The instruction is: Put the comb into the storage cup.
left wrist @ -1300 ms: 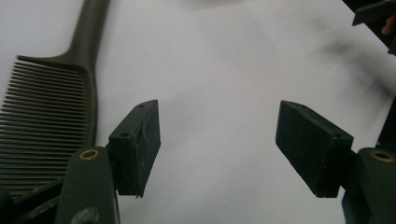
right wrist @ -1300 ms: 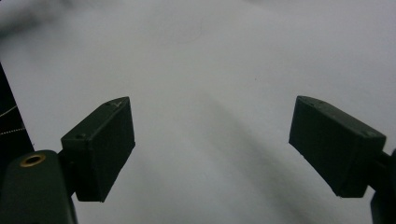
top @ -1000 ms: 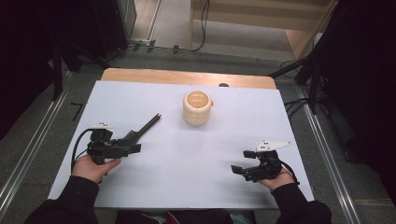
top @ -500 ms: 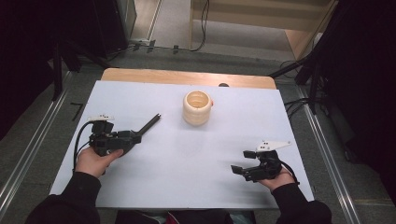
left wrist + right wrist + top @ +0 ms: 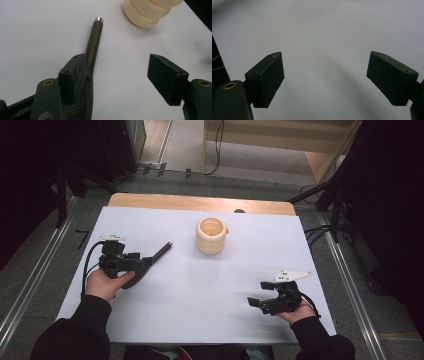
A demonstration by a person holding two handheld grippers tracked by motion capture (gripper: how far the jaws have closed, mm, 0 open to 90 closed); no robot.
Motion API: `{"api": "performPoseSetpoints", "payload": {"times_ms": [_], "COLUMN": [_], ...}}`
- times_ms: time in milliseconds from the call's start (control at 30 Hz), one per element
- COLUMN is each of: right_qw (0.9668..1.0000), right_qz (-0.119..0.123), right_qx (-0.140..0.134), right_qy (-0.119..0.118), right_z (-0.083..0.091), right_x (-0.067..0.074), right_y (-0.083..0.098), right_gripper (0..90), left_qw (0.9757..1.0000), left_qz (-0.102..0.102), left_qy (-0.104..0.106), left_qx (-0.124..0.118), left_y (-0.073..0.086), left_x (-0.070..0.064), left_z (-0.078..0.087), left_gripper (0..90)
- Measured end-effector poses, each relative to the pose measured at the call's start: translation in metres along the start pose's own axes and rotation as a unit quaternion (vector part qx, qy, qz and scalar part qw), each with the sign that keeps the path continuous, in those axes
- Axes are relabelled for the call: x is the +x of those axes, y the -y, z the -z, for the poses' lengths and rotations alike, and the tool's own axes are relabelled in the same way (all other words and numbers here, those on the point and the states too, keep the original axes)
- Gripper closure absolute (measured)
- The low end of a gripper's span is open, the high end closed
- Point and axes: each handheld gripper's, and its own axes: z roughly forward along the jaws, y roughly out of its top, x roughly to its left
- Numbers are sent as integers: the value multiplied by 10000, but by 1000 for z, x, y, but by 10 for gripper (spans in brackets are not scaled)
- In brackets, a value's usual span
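Jaws of my left gripper [image 5: 120, 80] stand apart over the dark tool [image 5: 93, 45], one touching its handle beside the cream ribbed cup [image 5: 212, 235]; my right gripper [image 5: 325, 80] gapes above bare white table [image 5: 210, 290].

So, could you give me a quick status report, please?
Both grippers open: left gripper over dark tool, right gripper over bare table. Cream jar beyond, nothing blocking.

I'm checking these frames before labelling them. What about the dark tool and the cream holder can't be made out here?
- Dark tool: its ribbed wide end runs under the left gripper and off the bottom edge of the left gripper view.
- Cream holder: the top edge of the left gripper view cuts it; in the high view its inside is too small to read.
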Motion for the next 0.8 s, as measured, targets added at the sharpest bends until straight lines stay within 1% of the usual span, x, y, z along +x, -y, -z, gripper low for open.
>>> {"api": "performPoseSetpoints", "payload": {"times_ms": [100, 200, 233, 400, 467, 533, 567, 667, 700, 733, 800], "right_qw": [10000, 10000, 10000, 10000, 10000, 10000, 10000, 10000, 10000, 10000, 10000], "right_qz": [-10, -10, -12, -28, -21, -20, -27, -30, -38, -44, -53], "right_qx": [12, 15, 14, 18, 30, 28, 20, 21, 24, 22, 21], "right_qy": [-10, -13, -15, -22, -21, -22, -22, -21, -13, -16, -13], "right_z": [0, 0, 0, 0, -1, -1, 0, 0, 0, 0, 0], "right_x": [0, 0, 0, 0, 0, 0, 0, 0, 0, 0, 0], "right_y": [0, 0, 0, 0, 0, 0, 0, 0, 0, 0, 0], "right_gripper": [127, 127, 127, 127, 127, 127, 127, 127, 127, 127, 127], "left_qw": [10000, 10000, 10000, 9999, 9999, 9999, 9997, 9996, 9996, 9995, 9994], "left_qz": [8, 29, 11, 27, 73, 41, 51, 109, 109, 122, 117], "left_qy": [-15, 15, -57, -113, -130, -141, -222, -213, -213, -265, -282], "left_qx": [29, 18, 36, 0, -53, -29, -78, -156, -156, -140, -144], "left_y": [-4, -7, -10, -16, -21, -22, -26, -32, -32, -36, -39], "left_x": [1, 3, 4, 7, 9, 10, 12, 15, 15, 16, 17], "left_z": [-3, -6, -8, -10, -11, -12, -14, -17, -17, -20, -23], "left_gripper": [315, 315, 314, 315, 315, 315, 315, 315, 315, 315, 315]}}
